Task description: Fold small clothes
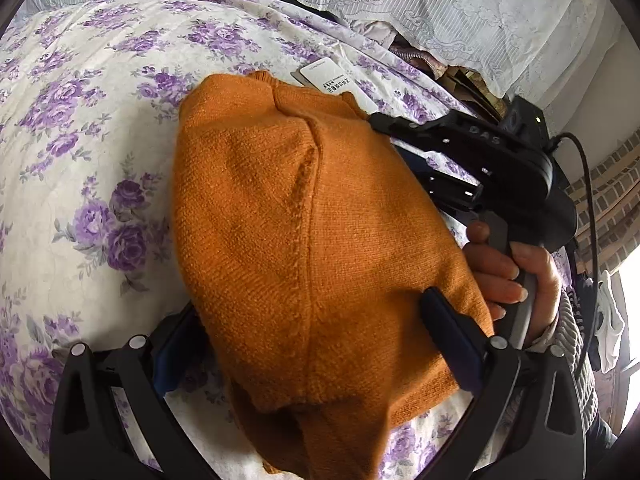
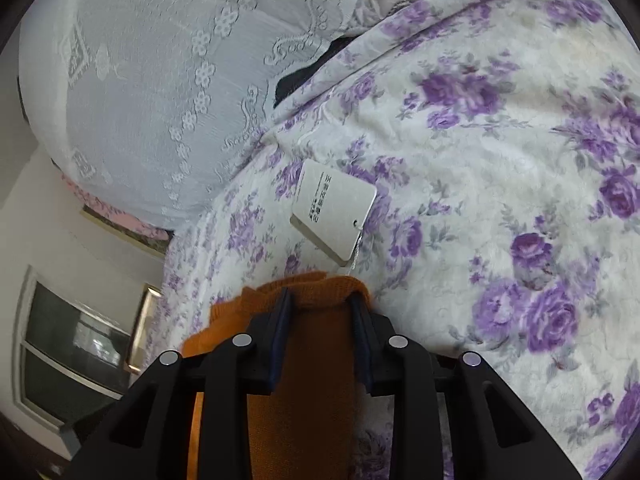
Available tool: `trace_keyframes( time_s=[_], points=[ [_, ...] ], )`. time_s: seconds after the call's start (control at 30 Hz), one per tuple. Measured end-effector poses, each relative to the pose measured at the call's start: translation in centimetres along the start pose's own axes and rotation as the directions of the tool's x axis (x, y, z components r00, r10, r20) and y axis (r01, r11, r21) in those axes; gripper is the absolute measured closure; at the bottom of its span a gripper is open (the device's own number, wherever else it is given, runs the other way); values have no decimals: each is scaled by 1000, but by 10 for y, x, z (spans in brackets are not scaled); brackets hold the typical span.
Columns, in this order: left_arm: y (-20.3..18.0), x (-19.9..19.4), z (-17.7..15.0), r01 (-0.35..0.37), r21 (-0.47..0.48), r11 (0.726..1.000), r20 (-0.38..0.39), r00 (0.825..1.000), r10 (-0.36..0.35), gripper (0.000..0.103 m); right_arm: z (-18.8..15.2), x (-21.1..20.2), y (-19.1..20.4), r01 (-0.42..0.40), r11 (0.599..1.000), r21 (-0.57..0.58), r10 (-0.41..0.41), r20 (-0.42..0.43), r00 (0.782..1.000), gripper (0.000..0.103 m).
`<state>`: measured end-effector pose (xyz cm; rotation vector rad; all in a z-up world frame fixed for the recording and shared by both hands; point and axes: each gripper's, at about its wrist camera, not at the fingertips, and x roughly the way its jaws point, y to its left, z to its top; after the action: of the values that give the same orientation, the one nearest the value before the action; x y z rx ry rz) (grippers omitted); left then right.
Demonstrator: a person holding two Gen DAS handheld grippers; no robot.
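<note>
We have an orange knitted sweater (image 1: 304,248) lying on the bed, on a white bedspread (image 1: 100,128) printed with purple roses.

Our left gripper (image 1: 304,344) stands with its jaws spread wide, one on each side of the sweater's lower part. The cloth bulges up between them and partly drapes over the right-hand finger (image 1: 452,332), but the pads do not pinch it, so this gripper is released.

Our right gripper (image 2: 320,308) has its jaws drawn in on a bunched fold at the sweater's (image 2: 300,380) edge: the orange knit fills the narrow gap between the two dark pads and puckers over their tips, so it is grasping the sweater. In the left wrist view this same gripper (image 1: 472,152) lies to the right of the left jaws, along the sweater's far right edge, with a hand (image 1: 516,276) wrapped round its handle.

A white paper tag (image 2: 332,208) rests on the bedspread just beyond the right jaws' tips, near the sweater's edge. Farther ahead, pale lace fabric (image 2: 140,92) hangs over the end of the bed.
</note>
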<state>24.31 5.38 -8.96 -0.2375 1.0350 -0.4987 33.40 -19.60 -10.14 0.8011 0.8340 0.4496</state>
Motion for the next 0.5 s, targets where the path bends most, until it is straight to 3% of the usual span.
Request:
trace_keyframes(
  time_s=[0.1,0.2,0.3,0.37,0.5],
  points=[
    [0,0,0,2,0,1000,0,1000,-2,4,4,-32,-10,20,999,40,-25,134,991,71],
    [0,1,1,4,-2,1000,-3,1000,-4,4,-6,-49,-13,-35,998,51,30,88,996,71],
    [-1,0,1,4,-4,1000,-4,1000,-4,4,-34,-61,0,-3,999,-35,4,19,1000,70],
    [-1,0,1,5,-5,1000,-5,1000,-5,4,-46,-61,6,-13,998,-53,13,-18,1000,40],
    [-1,0,1,9,-4,1000,-6,1000,-9,4,-69,-52,14,23,995,-96,-32,-93,995,41]
  ],
)
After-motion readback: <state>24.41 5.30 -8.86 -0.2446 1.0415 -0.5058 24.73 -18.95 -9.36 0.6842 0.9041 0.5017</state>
